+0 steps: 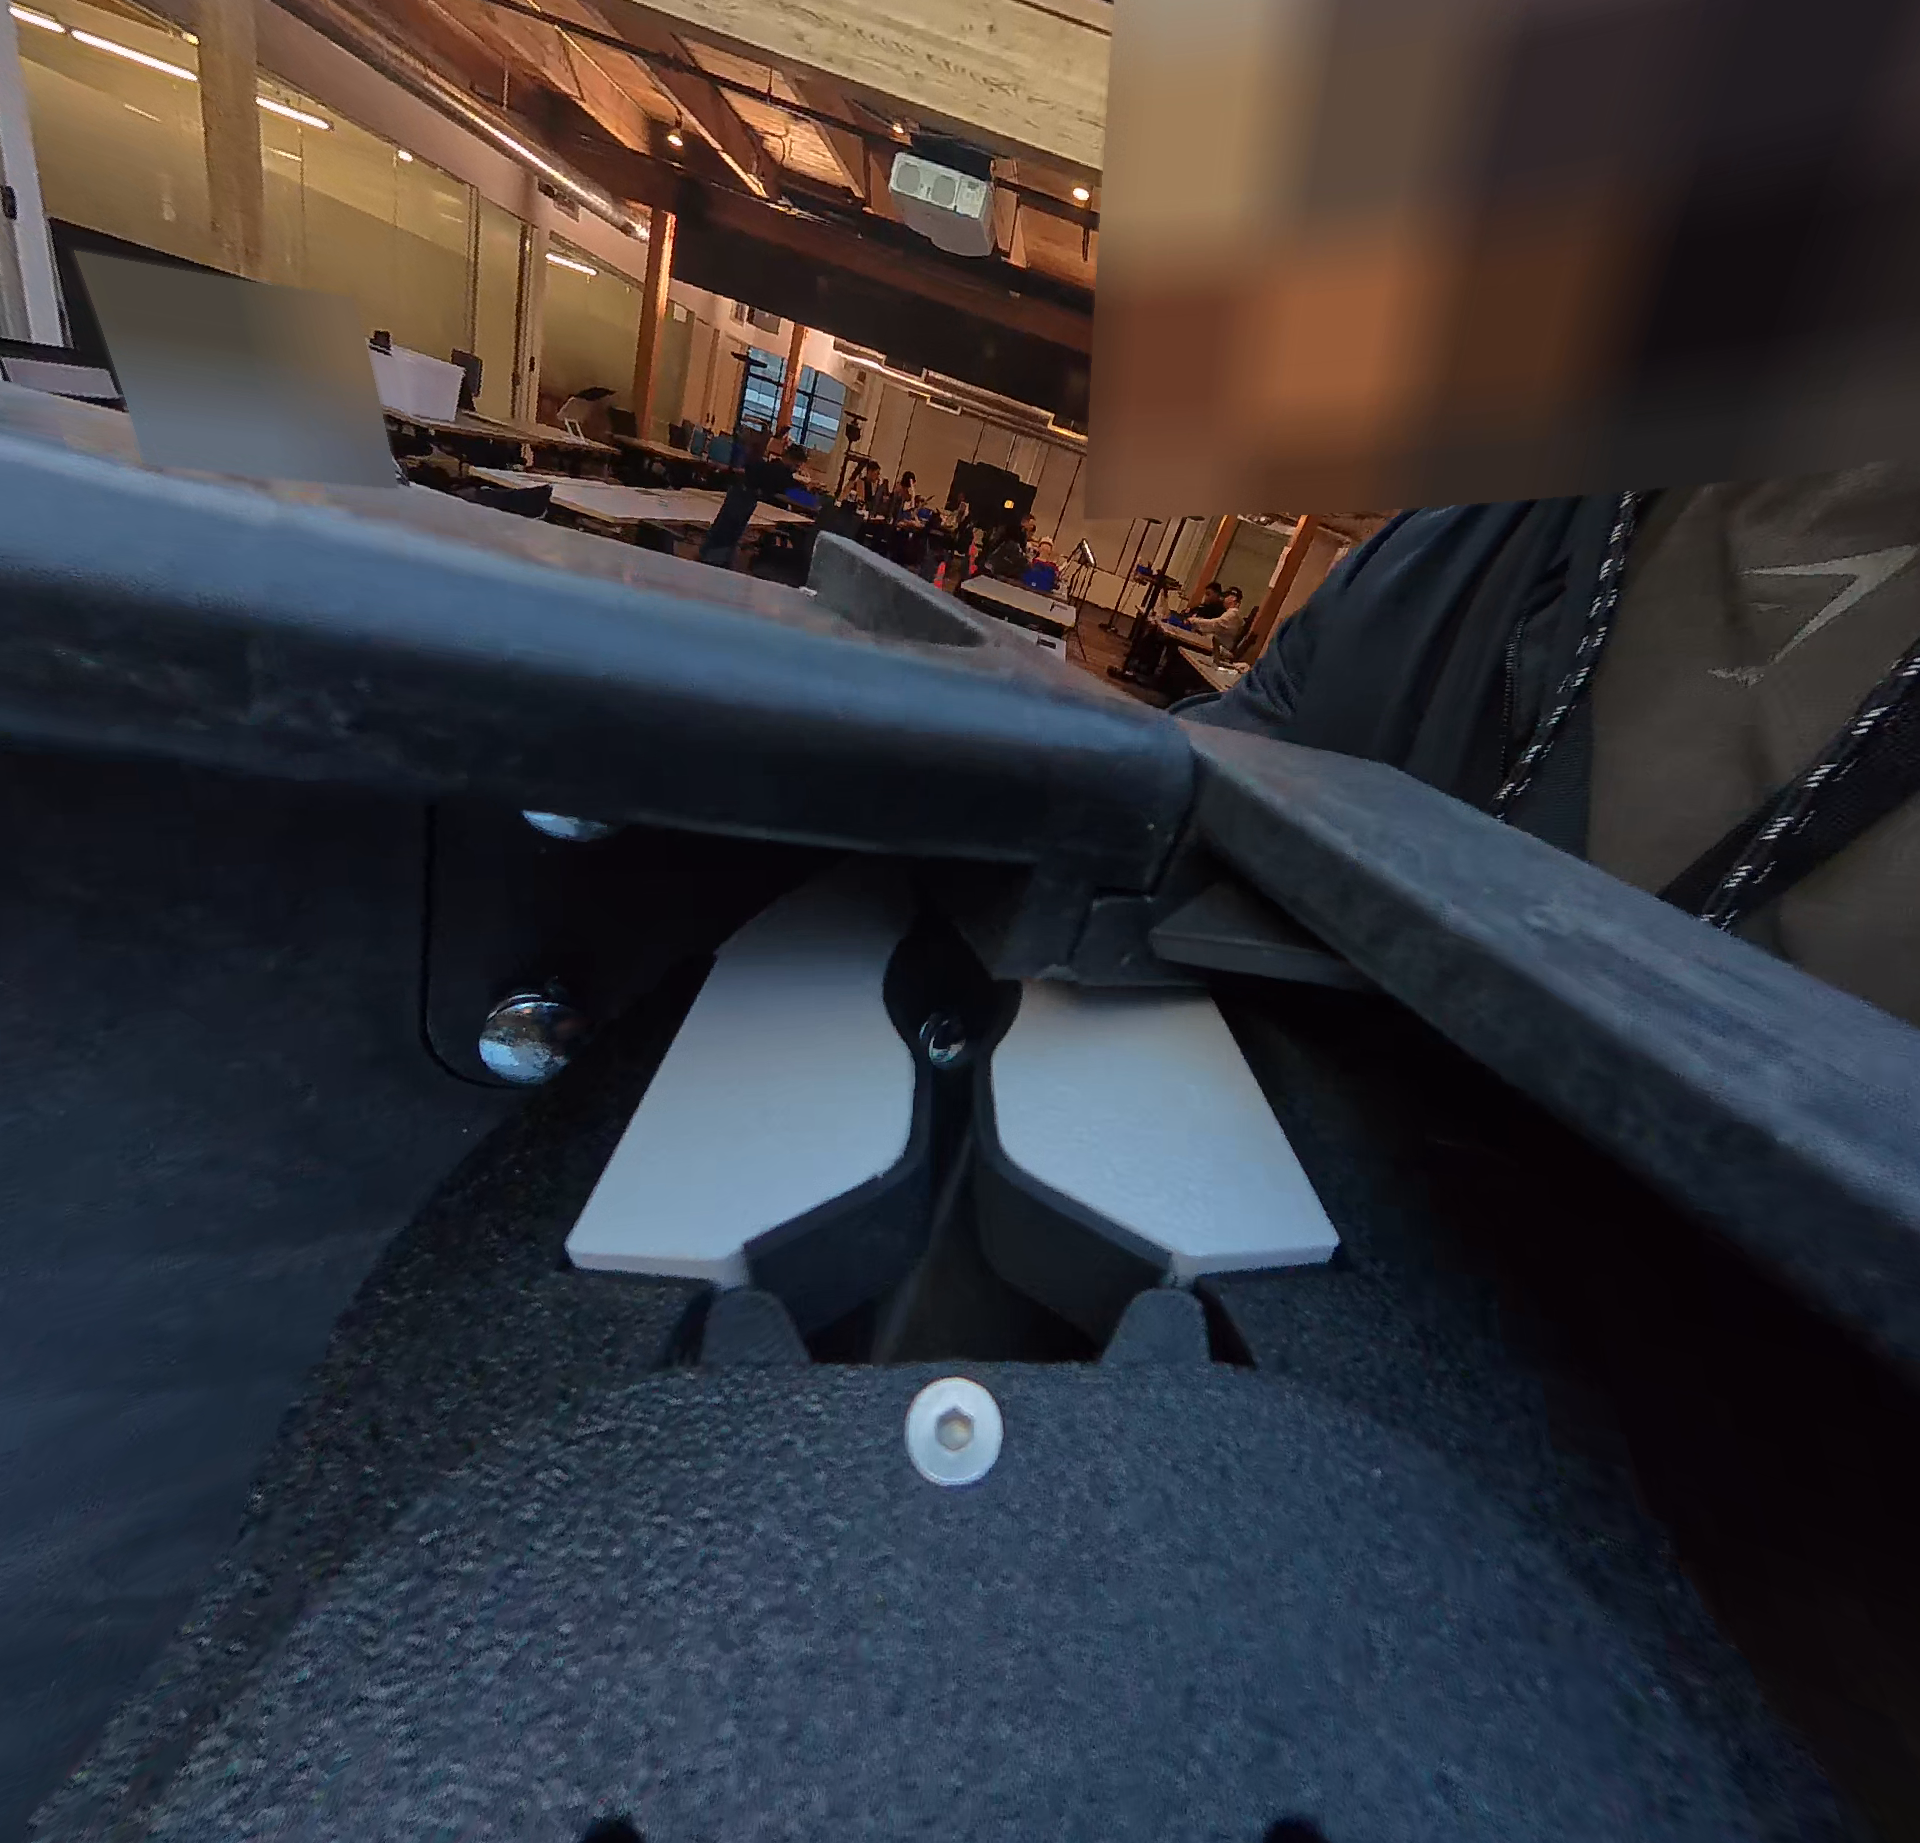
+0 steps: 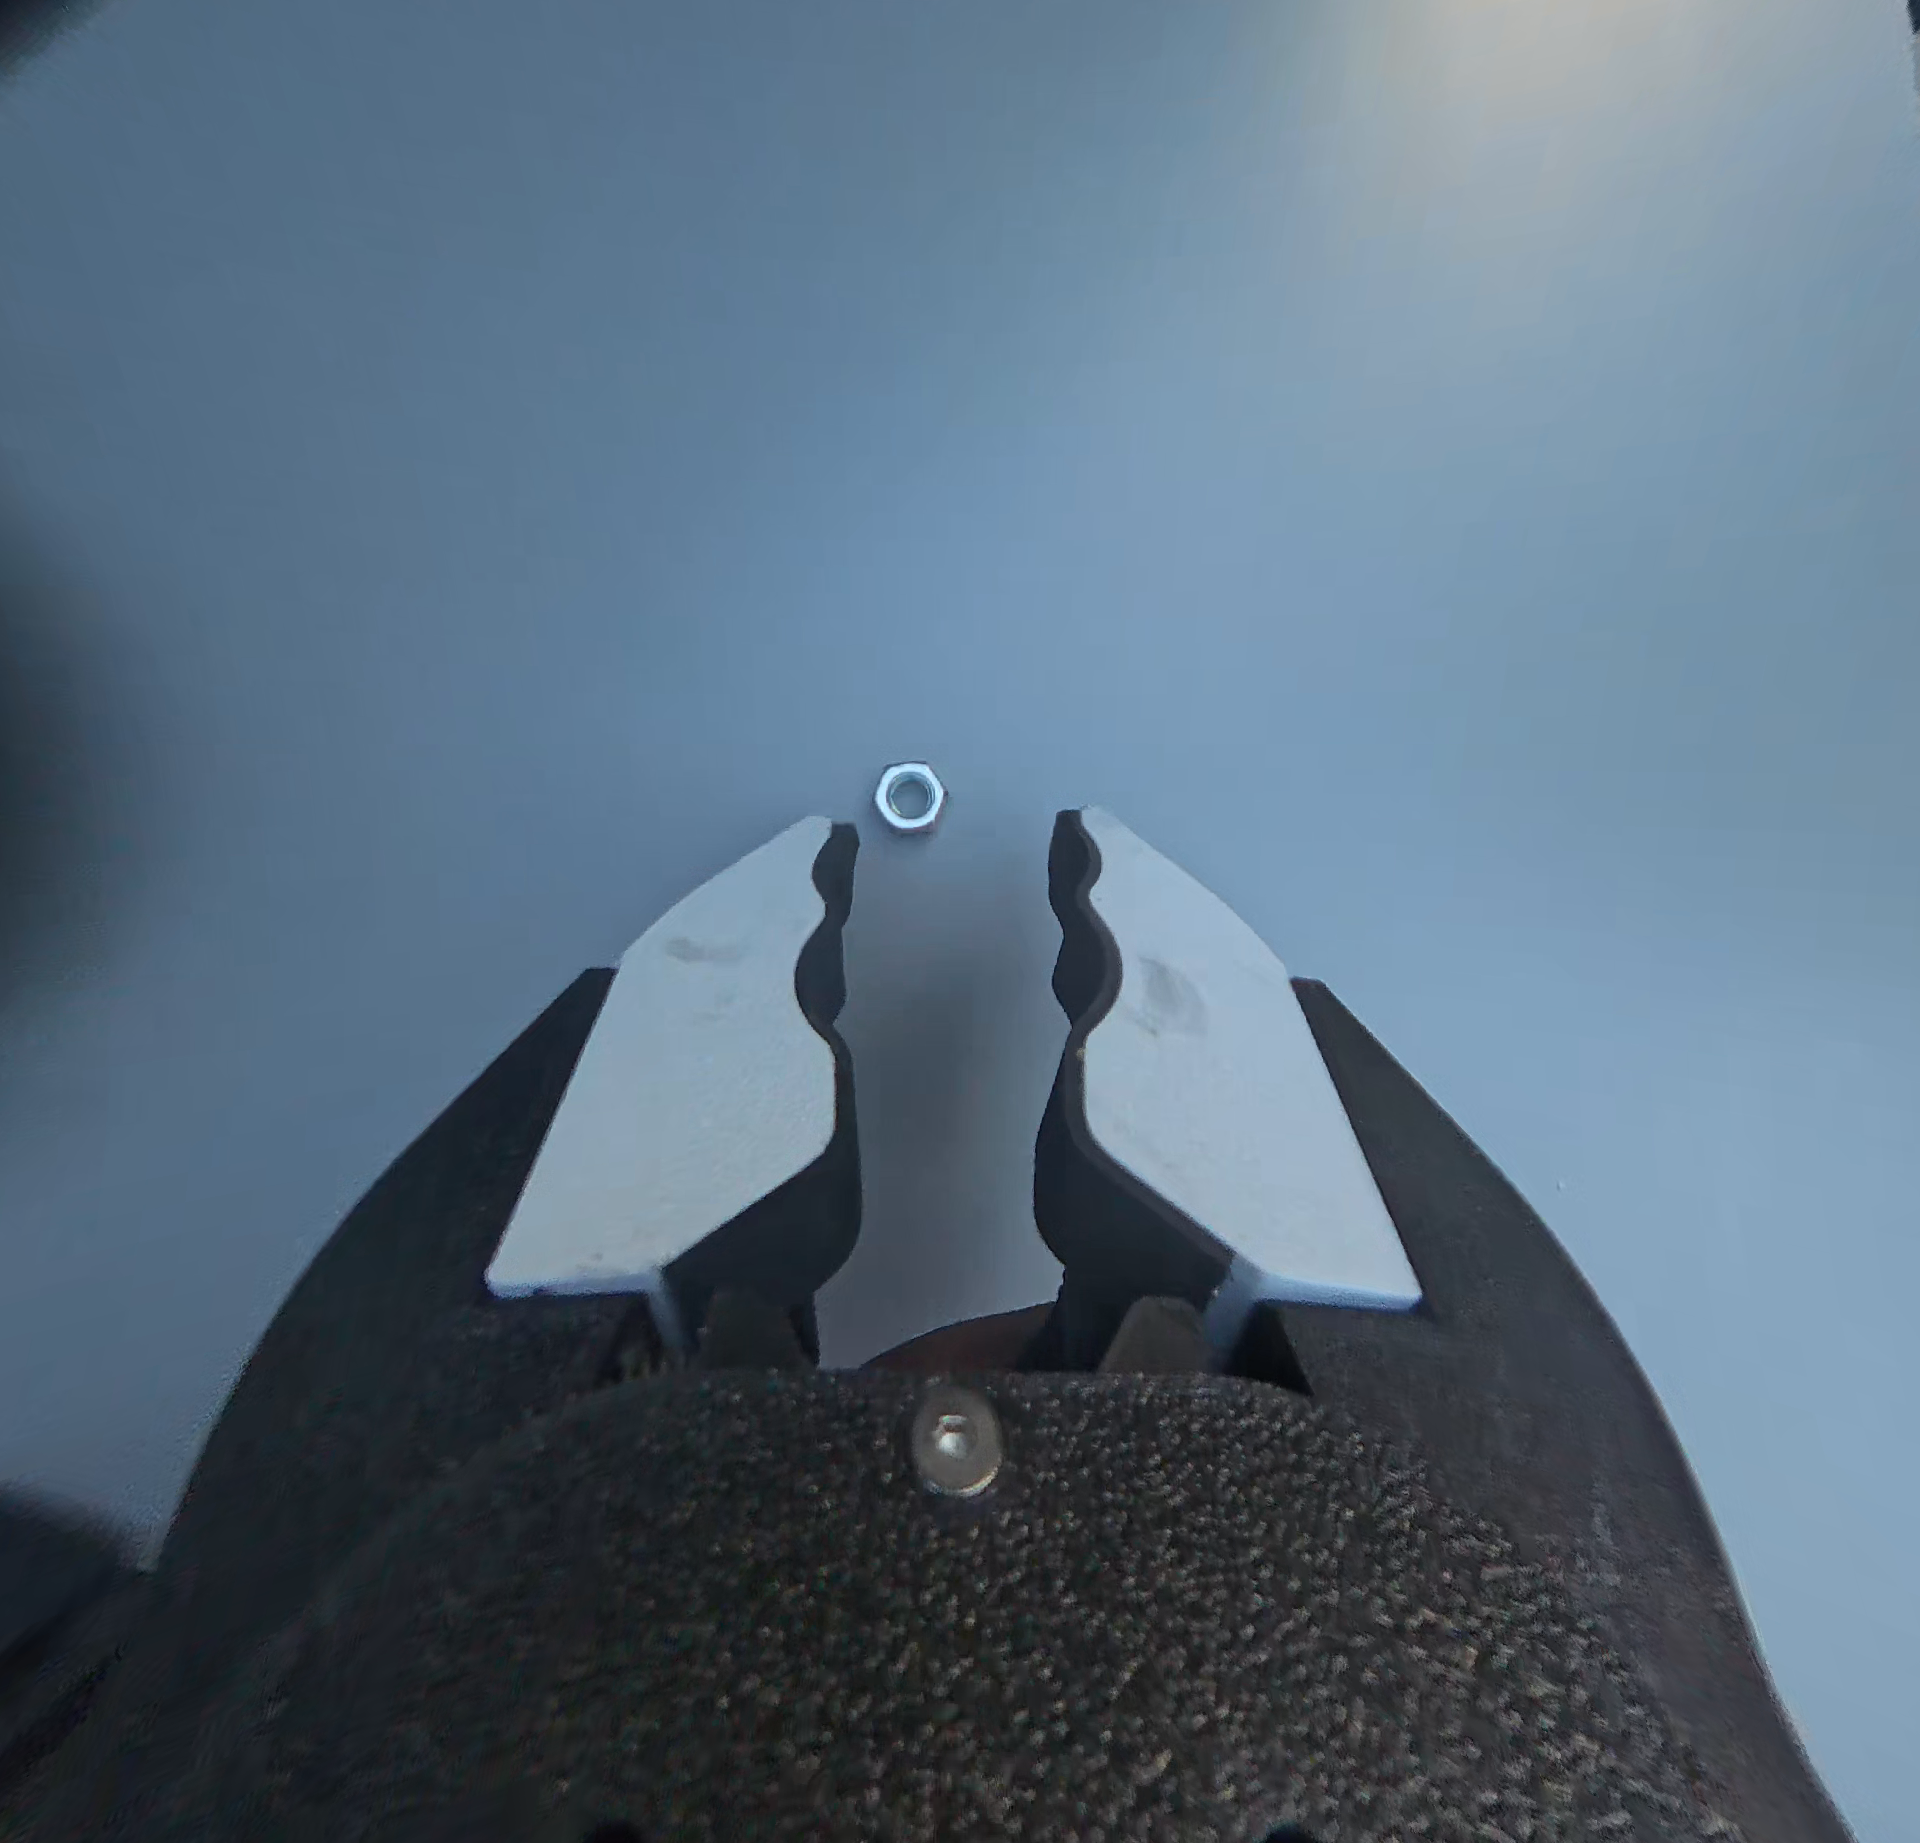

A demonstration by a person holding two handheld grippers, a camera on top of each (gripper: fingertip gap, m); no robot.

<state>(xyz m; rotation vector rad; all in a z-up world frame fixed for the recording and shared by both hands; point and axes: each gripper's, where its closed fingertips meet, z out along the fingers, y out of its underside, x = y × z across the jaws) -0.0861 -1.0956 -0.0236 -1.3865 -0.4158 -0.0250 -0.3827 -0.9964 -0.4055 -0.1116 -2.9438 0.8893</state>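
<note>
Fingers of the right gripper (image 2: 954,825) stood apart, a steel hex nut (image 2: 907,800) just beyond their tips; the left gripper (image 1: 948,946) clamped a small screw (image 1: 943,1037) beneath a black frame (image 1: 644,692).

One silver hex nut (image 2: 908,801) lies on the pale tabletop (image 2: 935,339) in the right wrist view, the only loose item there. Two white fingers (image 2: 717,1045) make up the right tongs (image 2: 954,832). In the left wrist view: two white fingers (image 1: 769,1097) on the left tongs (image 1: 940,1040), two shiny round-headed bolts (image 1: 527,1037) in a black bracket (image 1: 488,920), and one ceiling-hung projector (image 1: 940,198).
</note>
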